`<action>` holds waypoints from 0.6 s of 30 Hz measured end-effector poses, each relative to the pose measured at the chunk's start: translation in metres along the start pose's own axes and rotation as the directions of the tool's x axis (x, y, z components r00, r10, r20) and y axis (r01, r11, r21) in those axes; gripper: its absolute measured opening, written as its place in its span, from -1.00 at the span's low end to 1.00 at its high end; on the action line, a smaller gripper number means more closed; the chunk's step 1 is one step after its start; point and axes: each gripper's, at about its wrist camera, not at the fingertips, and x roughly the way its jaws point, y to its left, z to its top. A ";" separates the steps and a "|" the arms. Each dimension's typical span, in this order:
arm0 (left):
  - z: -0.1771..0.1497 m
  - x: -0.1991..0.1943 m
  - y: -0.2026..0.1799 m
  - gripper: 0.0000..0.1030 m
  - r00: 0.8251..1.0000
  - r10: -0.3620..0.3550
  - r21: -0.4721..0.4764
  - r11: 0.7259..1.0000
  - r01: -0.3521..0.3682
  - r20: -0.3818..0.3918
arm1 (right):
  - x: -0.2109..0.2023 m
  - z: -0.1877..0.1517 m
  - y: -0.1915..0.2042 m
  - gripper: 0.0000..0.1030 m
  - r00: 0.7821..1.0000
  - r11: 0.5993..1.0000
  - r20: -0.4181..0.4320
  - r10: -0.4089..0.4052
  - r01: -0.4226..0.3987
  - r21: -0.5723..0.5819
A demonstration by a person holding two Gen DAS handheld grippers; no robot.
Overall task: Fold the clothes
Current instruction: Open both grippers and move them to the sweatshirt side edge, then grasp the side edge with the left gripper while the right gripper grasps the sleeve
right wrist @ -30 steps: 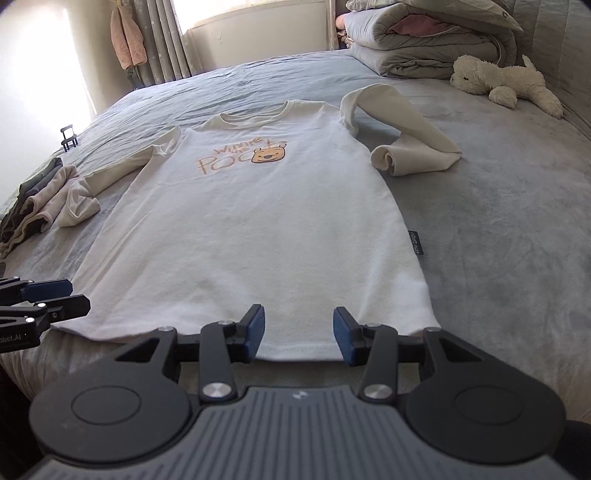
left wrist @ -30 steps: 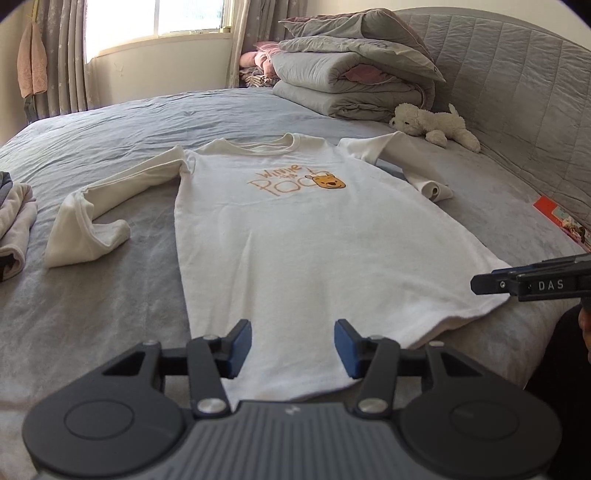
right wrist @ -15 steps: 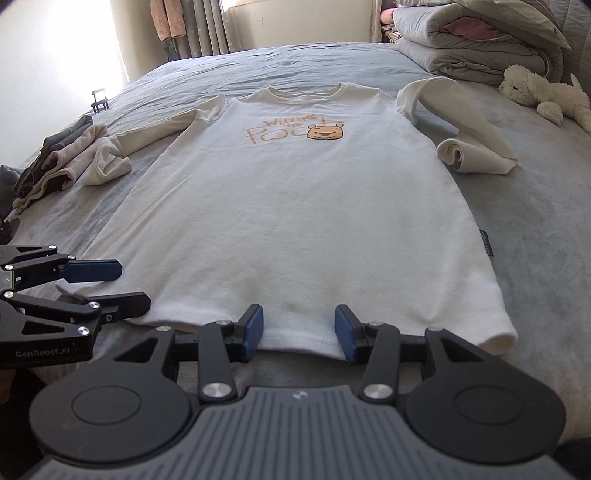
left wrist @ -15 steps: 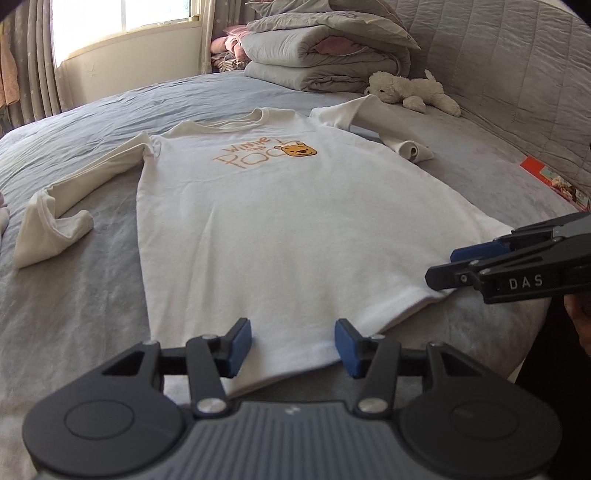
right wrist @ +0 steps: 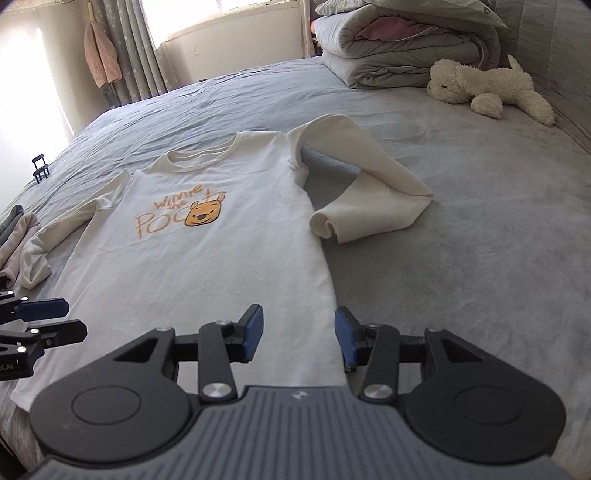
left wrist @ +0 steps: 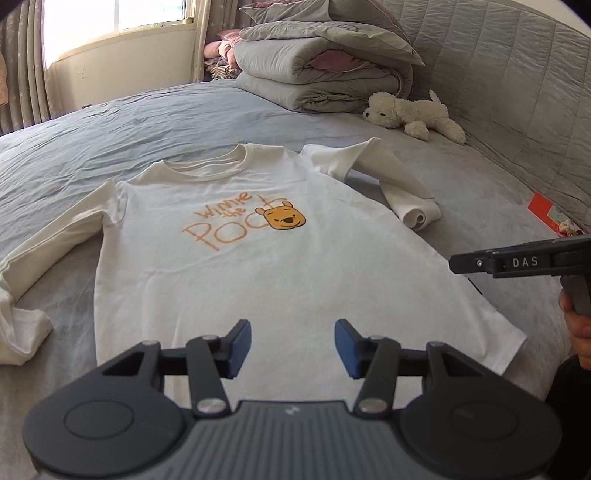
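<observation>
Left gripper (left wrist: pixel 292 343) and right gripper (right wrist: pixel 298 338) both point downward, jaws apart, gripping nothing.

Both wrist cameras look down and forward, low and close over the foot of the bed (left wrist: pixel 110 122), toward the window (left wrist: pixel 110 22). The left view sits over the shirt (left wrist: pixel 258 266) near its hem; the right view over its right edge. Both share shirt, quilts (right wrist: pixel 402 48) and plush toy (right wrist: pixel 491 85).
</observation>
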 end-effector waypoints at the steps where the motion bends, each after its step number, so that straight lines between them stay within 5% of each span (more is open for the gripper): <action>1: 0.009 0.008 -0.004 -0.01 1.000 -0.005 -0.003 1.000 0.005 -0.006 | 0.005 0.007 -0.008 -0.09 1.000 1.000 -0.007 -0.009 0.009 0.019; 11: 0.098 0.081 -0.046 -0.01 1.000 -0.019 0.025 1.000 0.018 0.010 | 0.054 0.063 -0.077 -0.09 0.999 0.977 -0.036 -0.011 0.019 0.214; 18: 0.162 0.134 -0.074 -0.01 0.999 -0.002 0.081 0.997 -0.001 0.035 | 0.082 0.071 -0.113 -0.21 0.998 0.948 -0.036 0.053 -0.039 0.316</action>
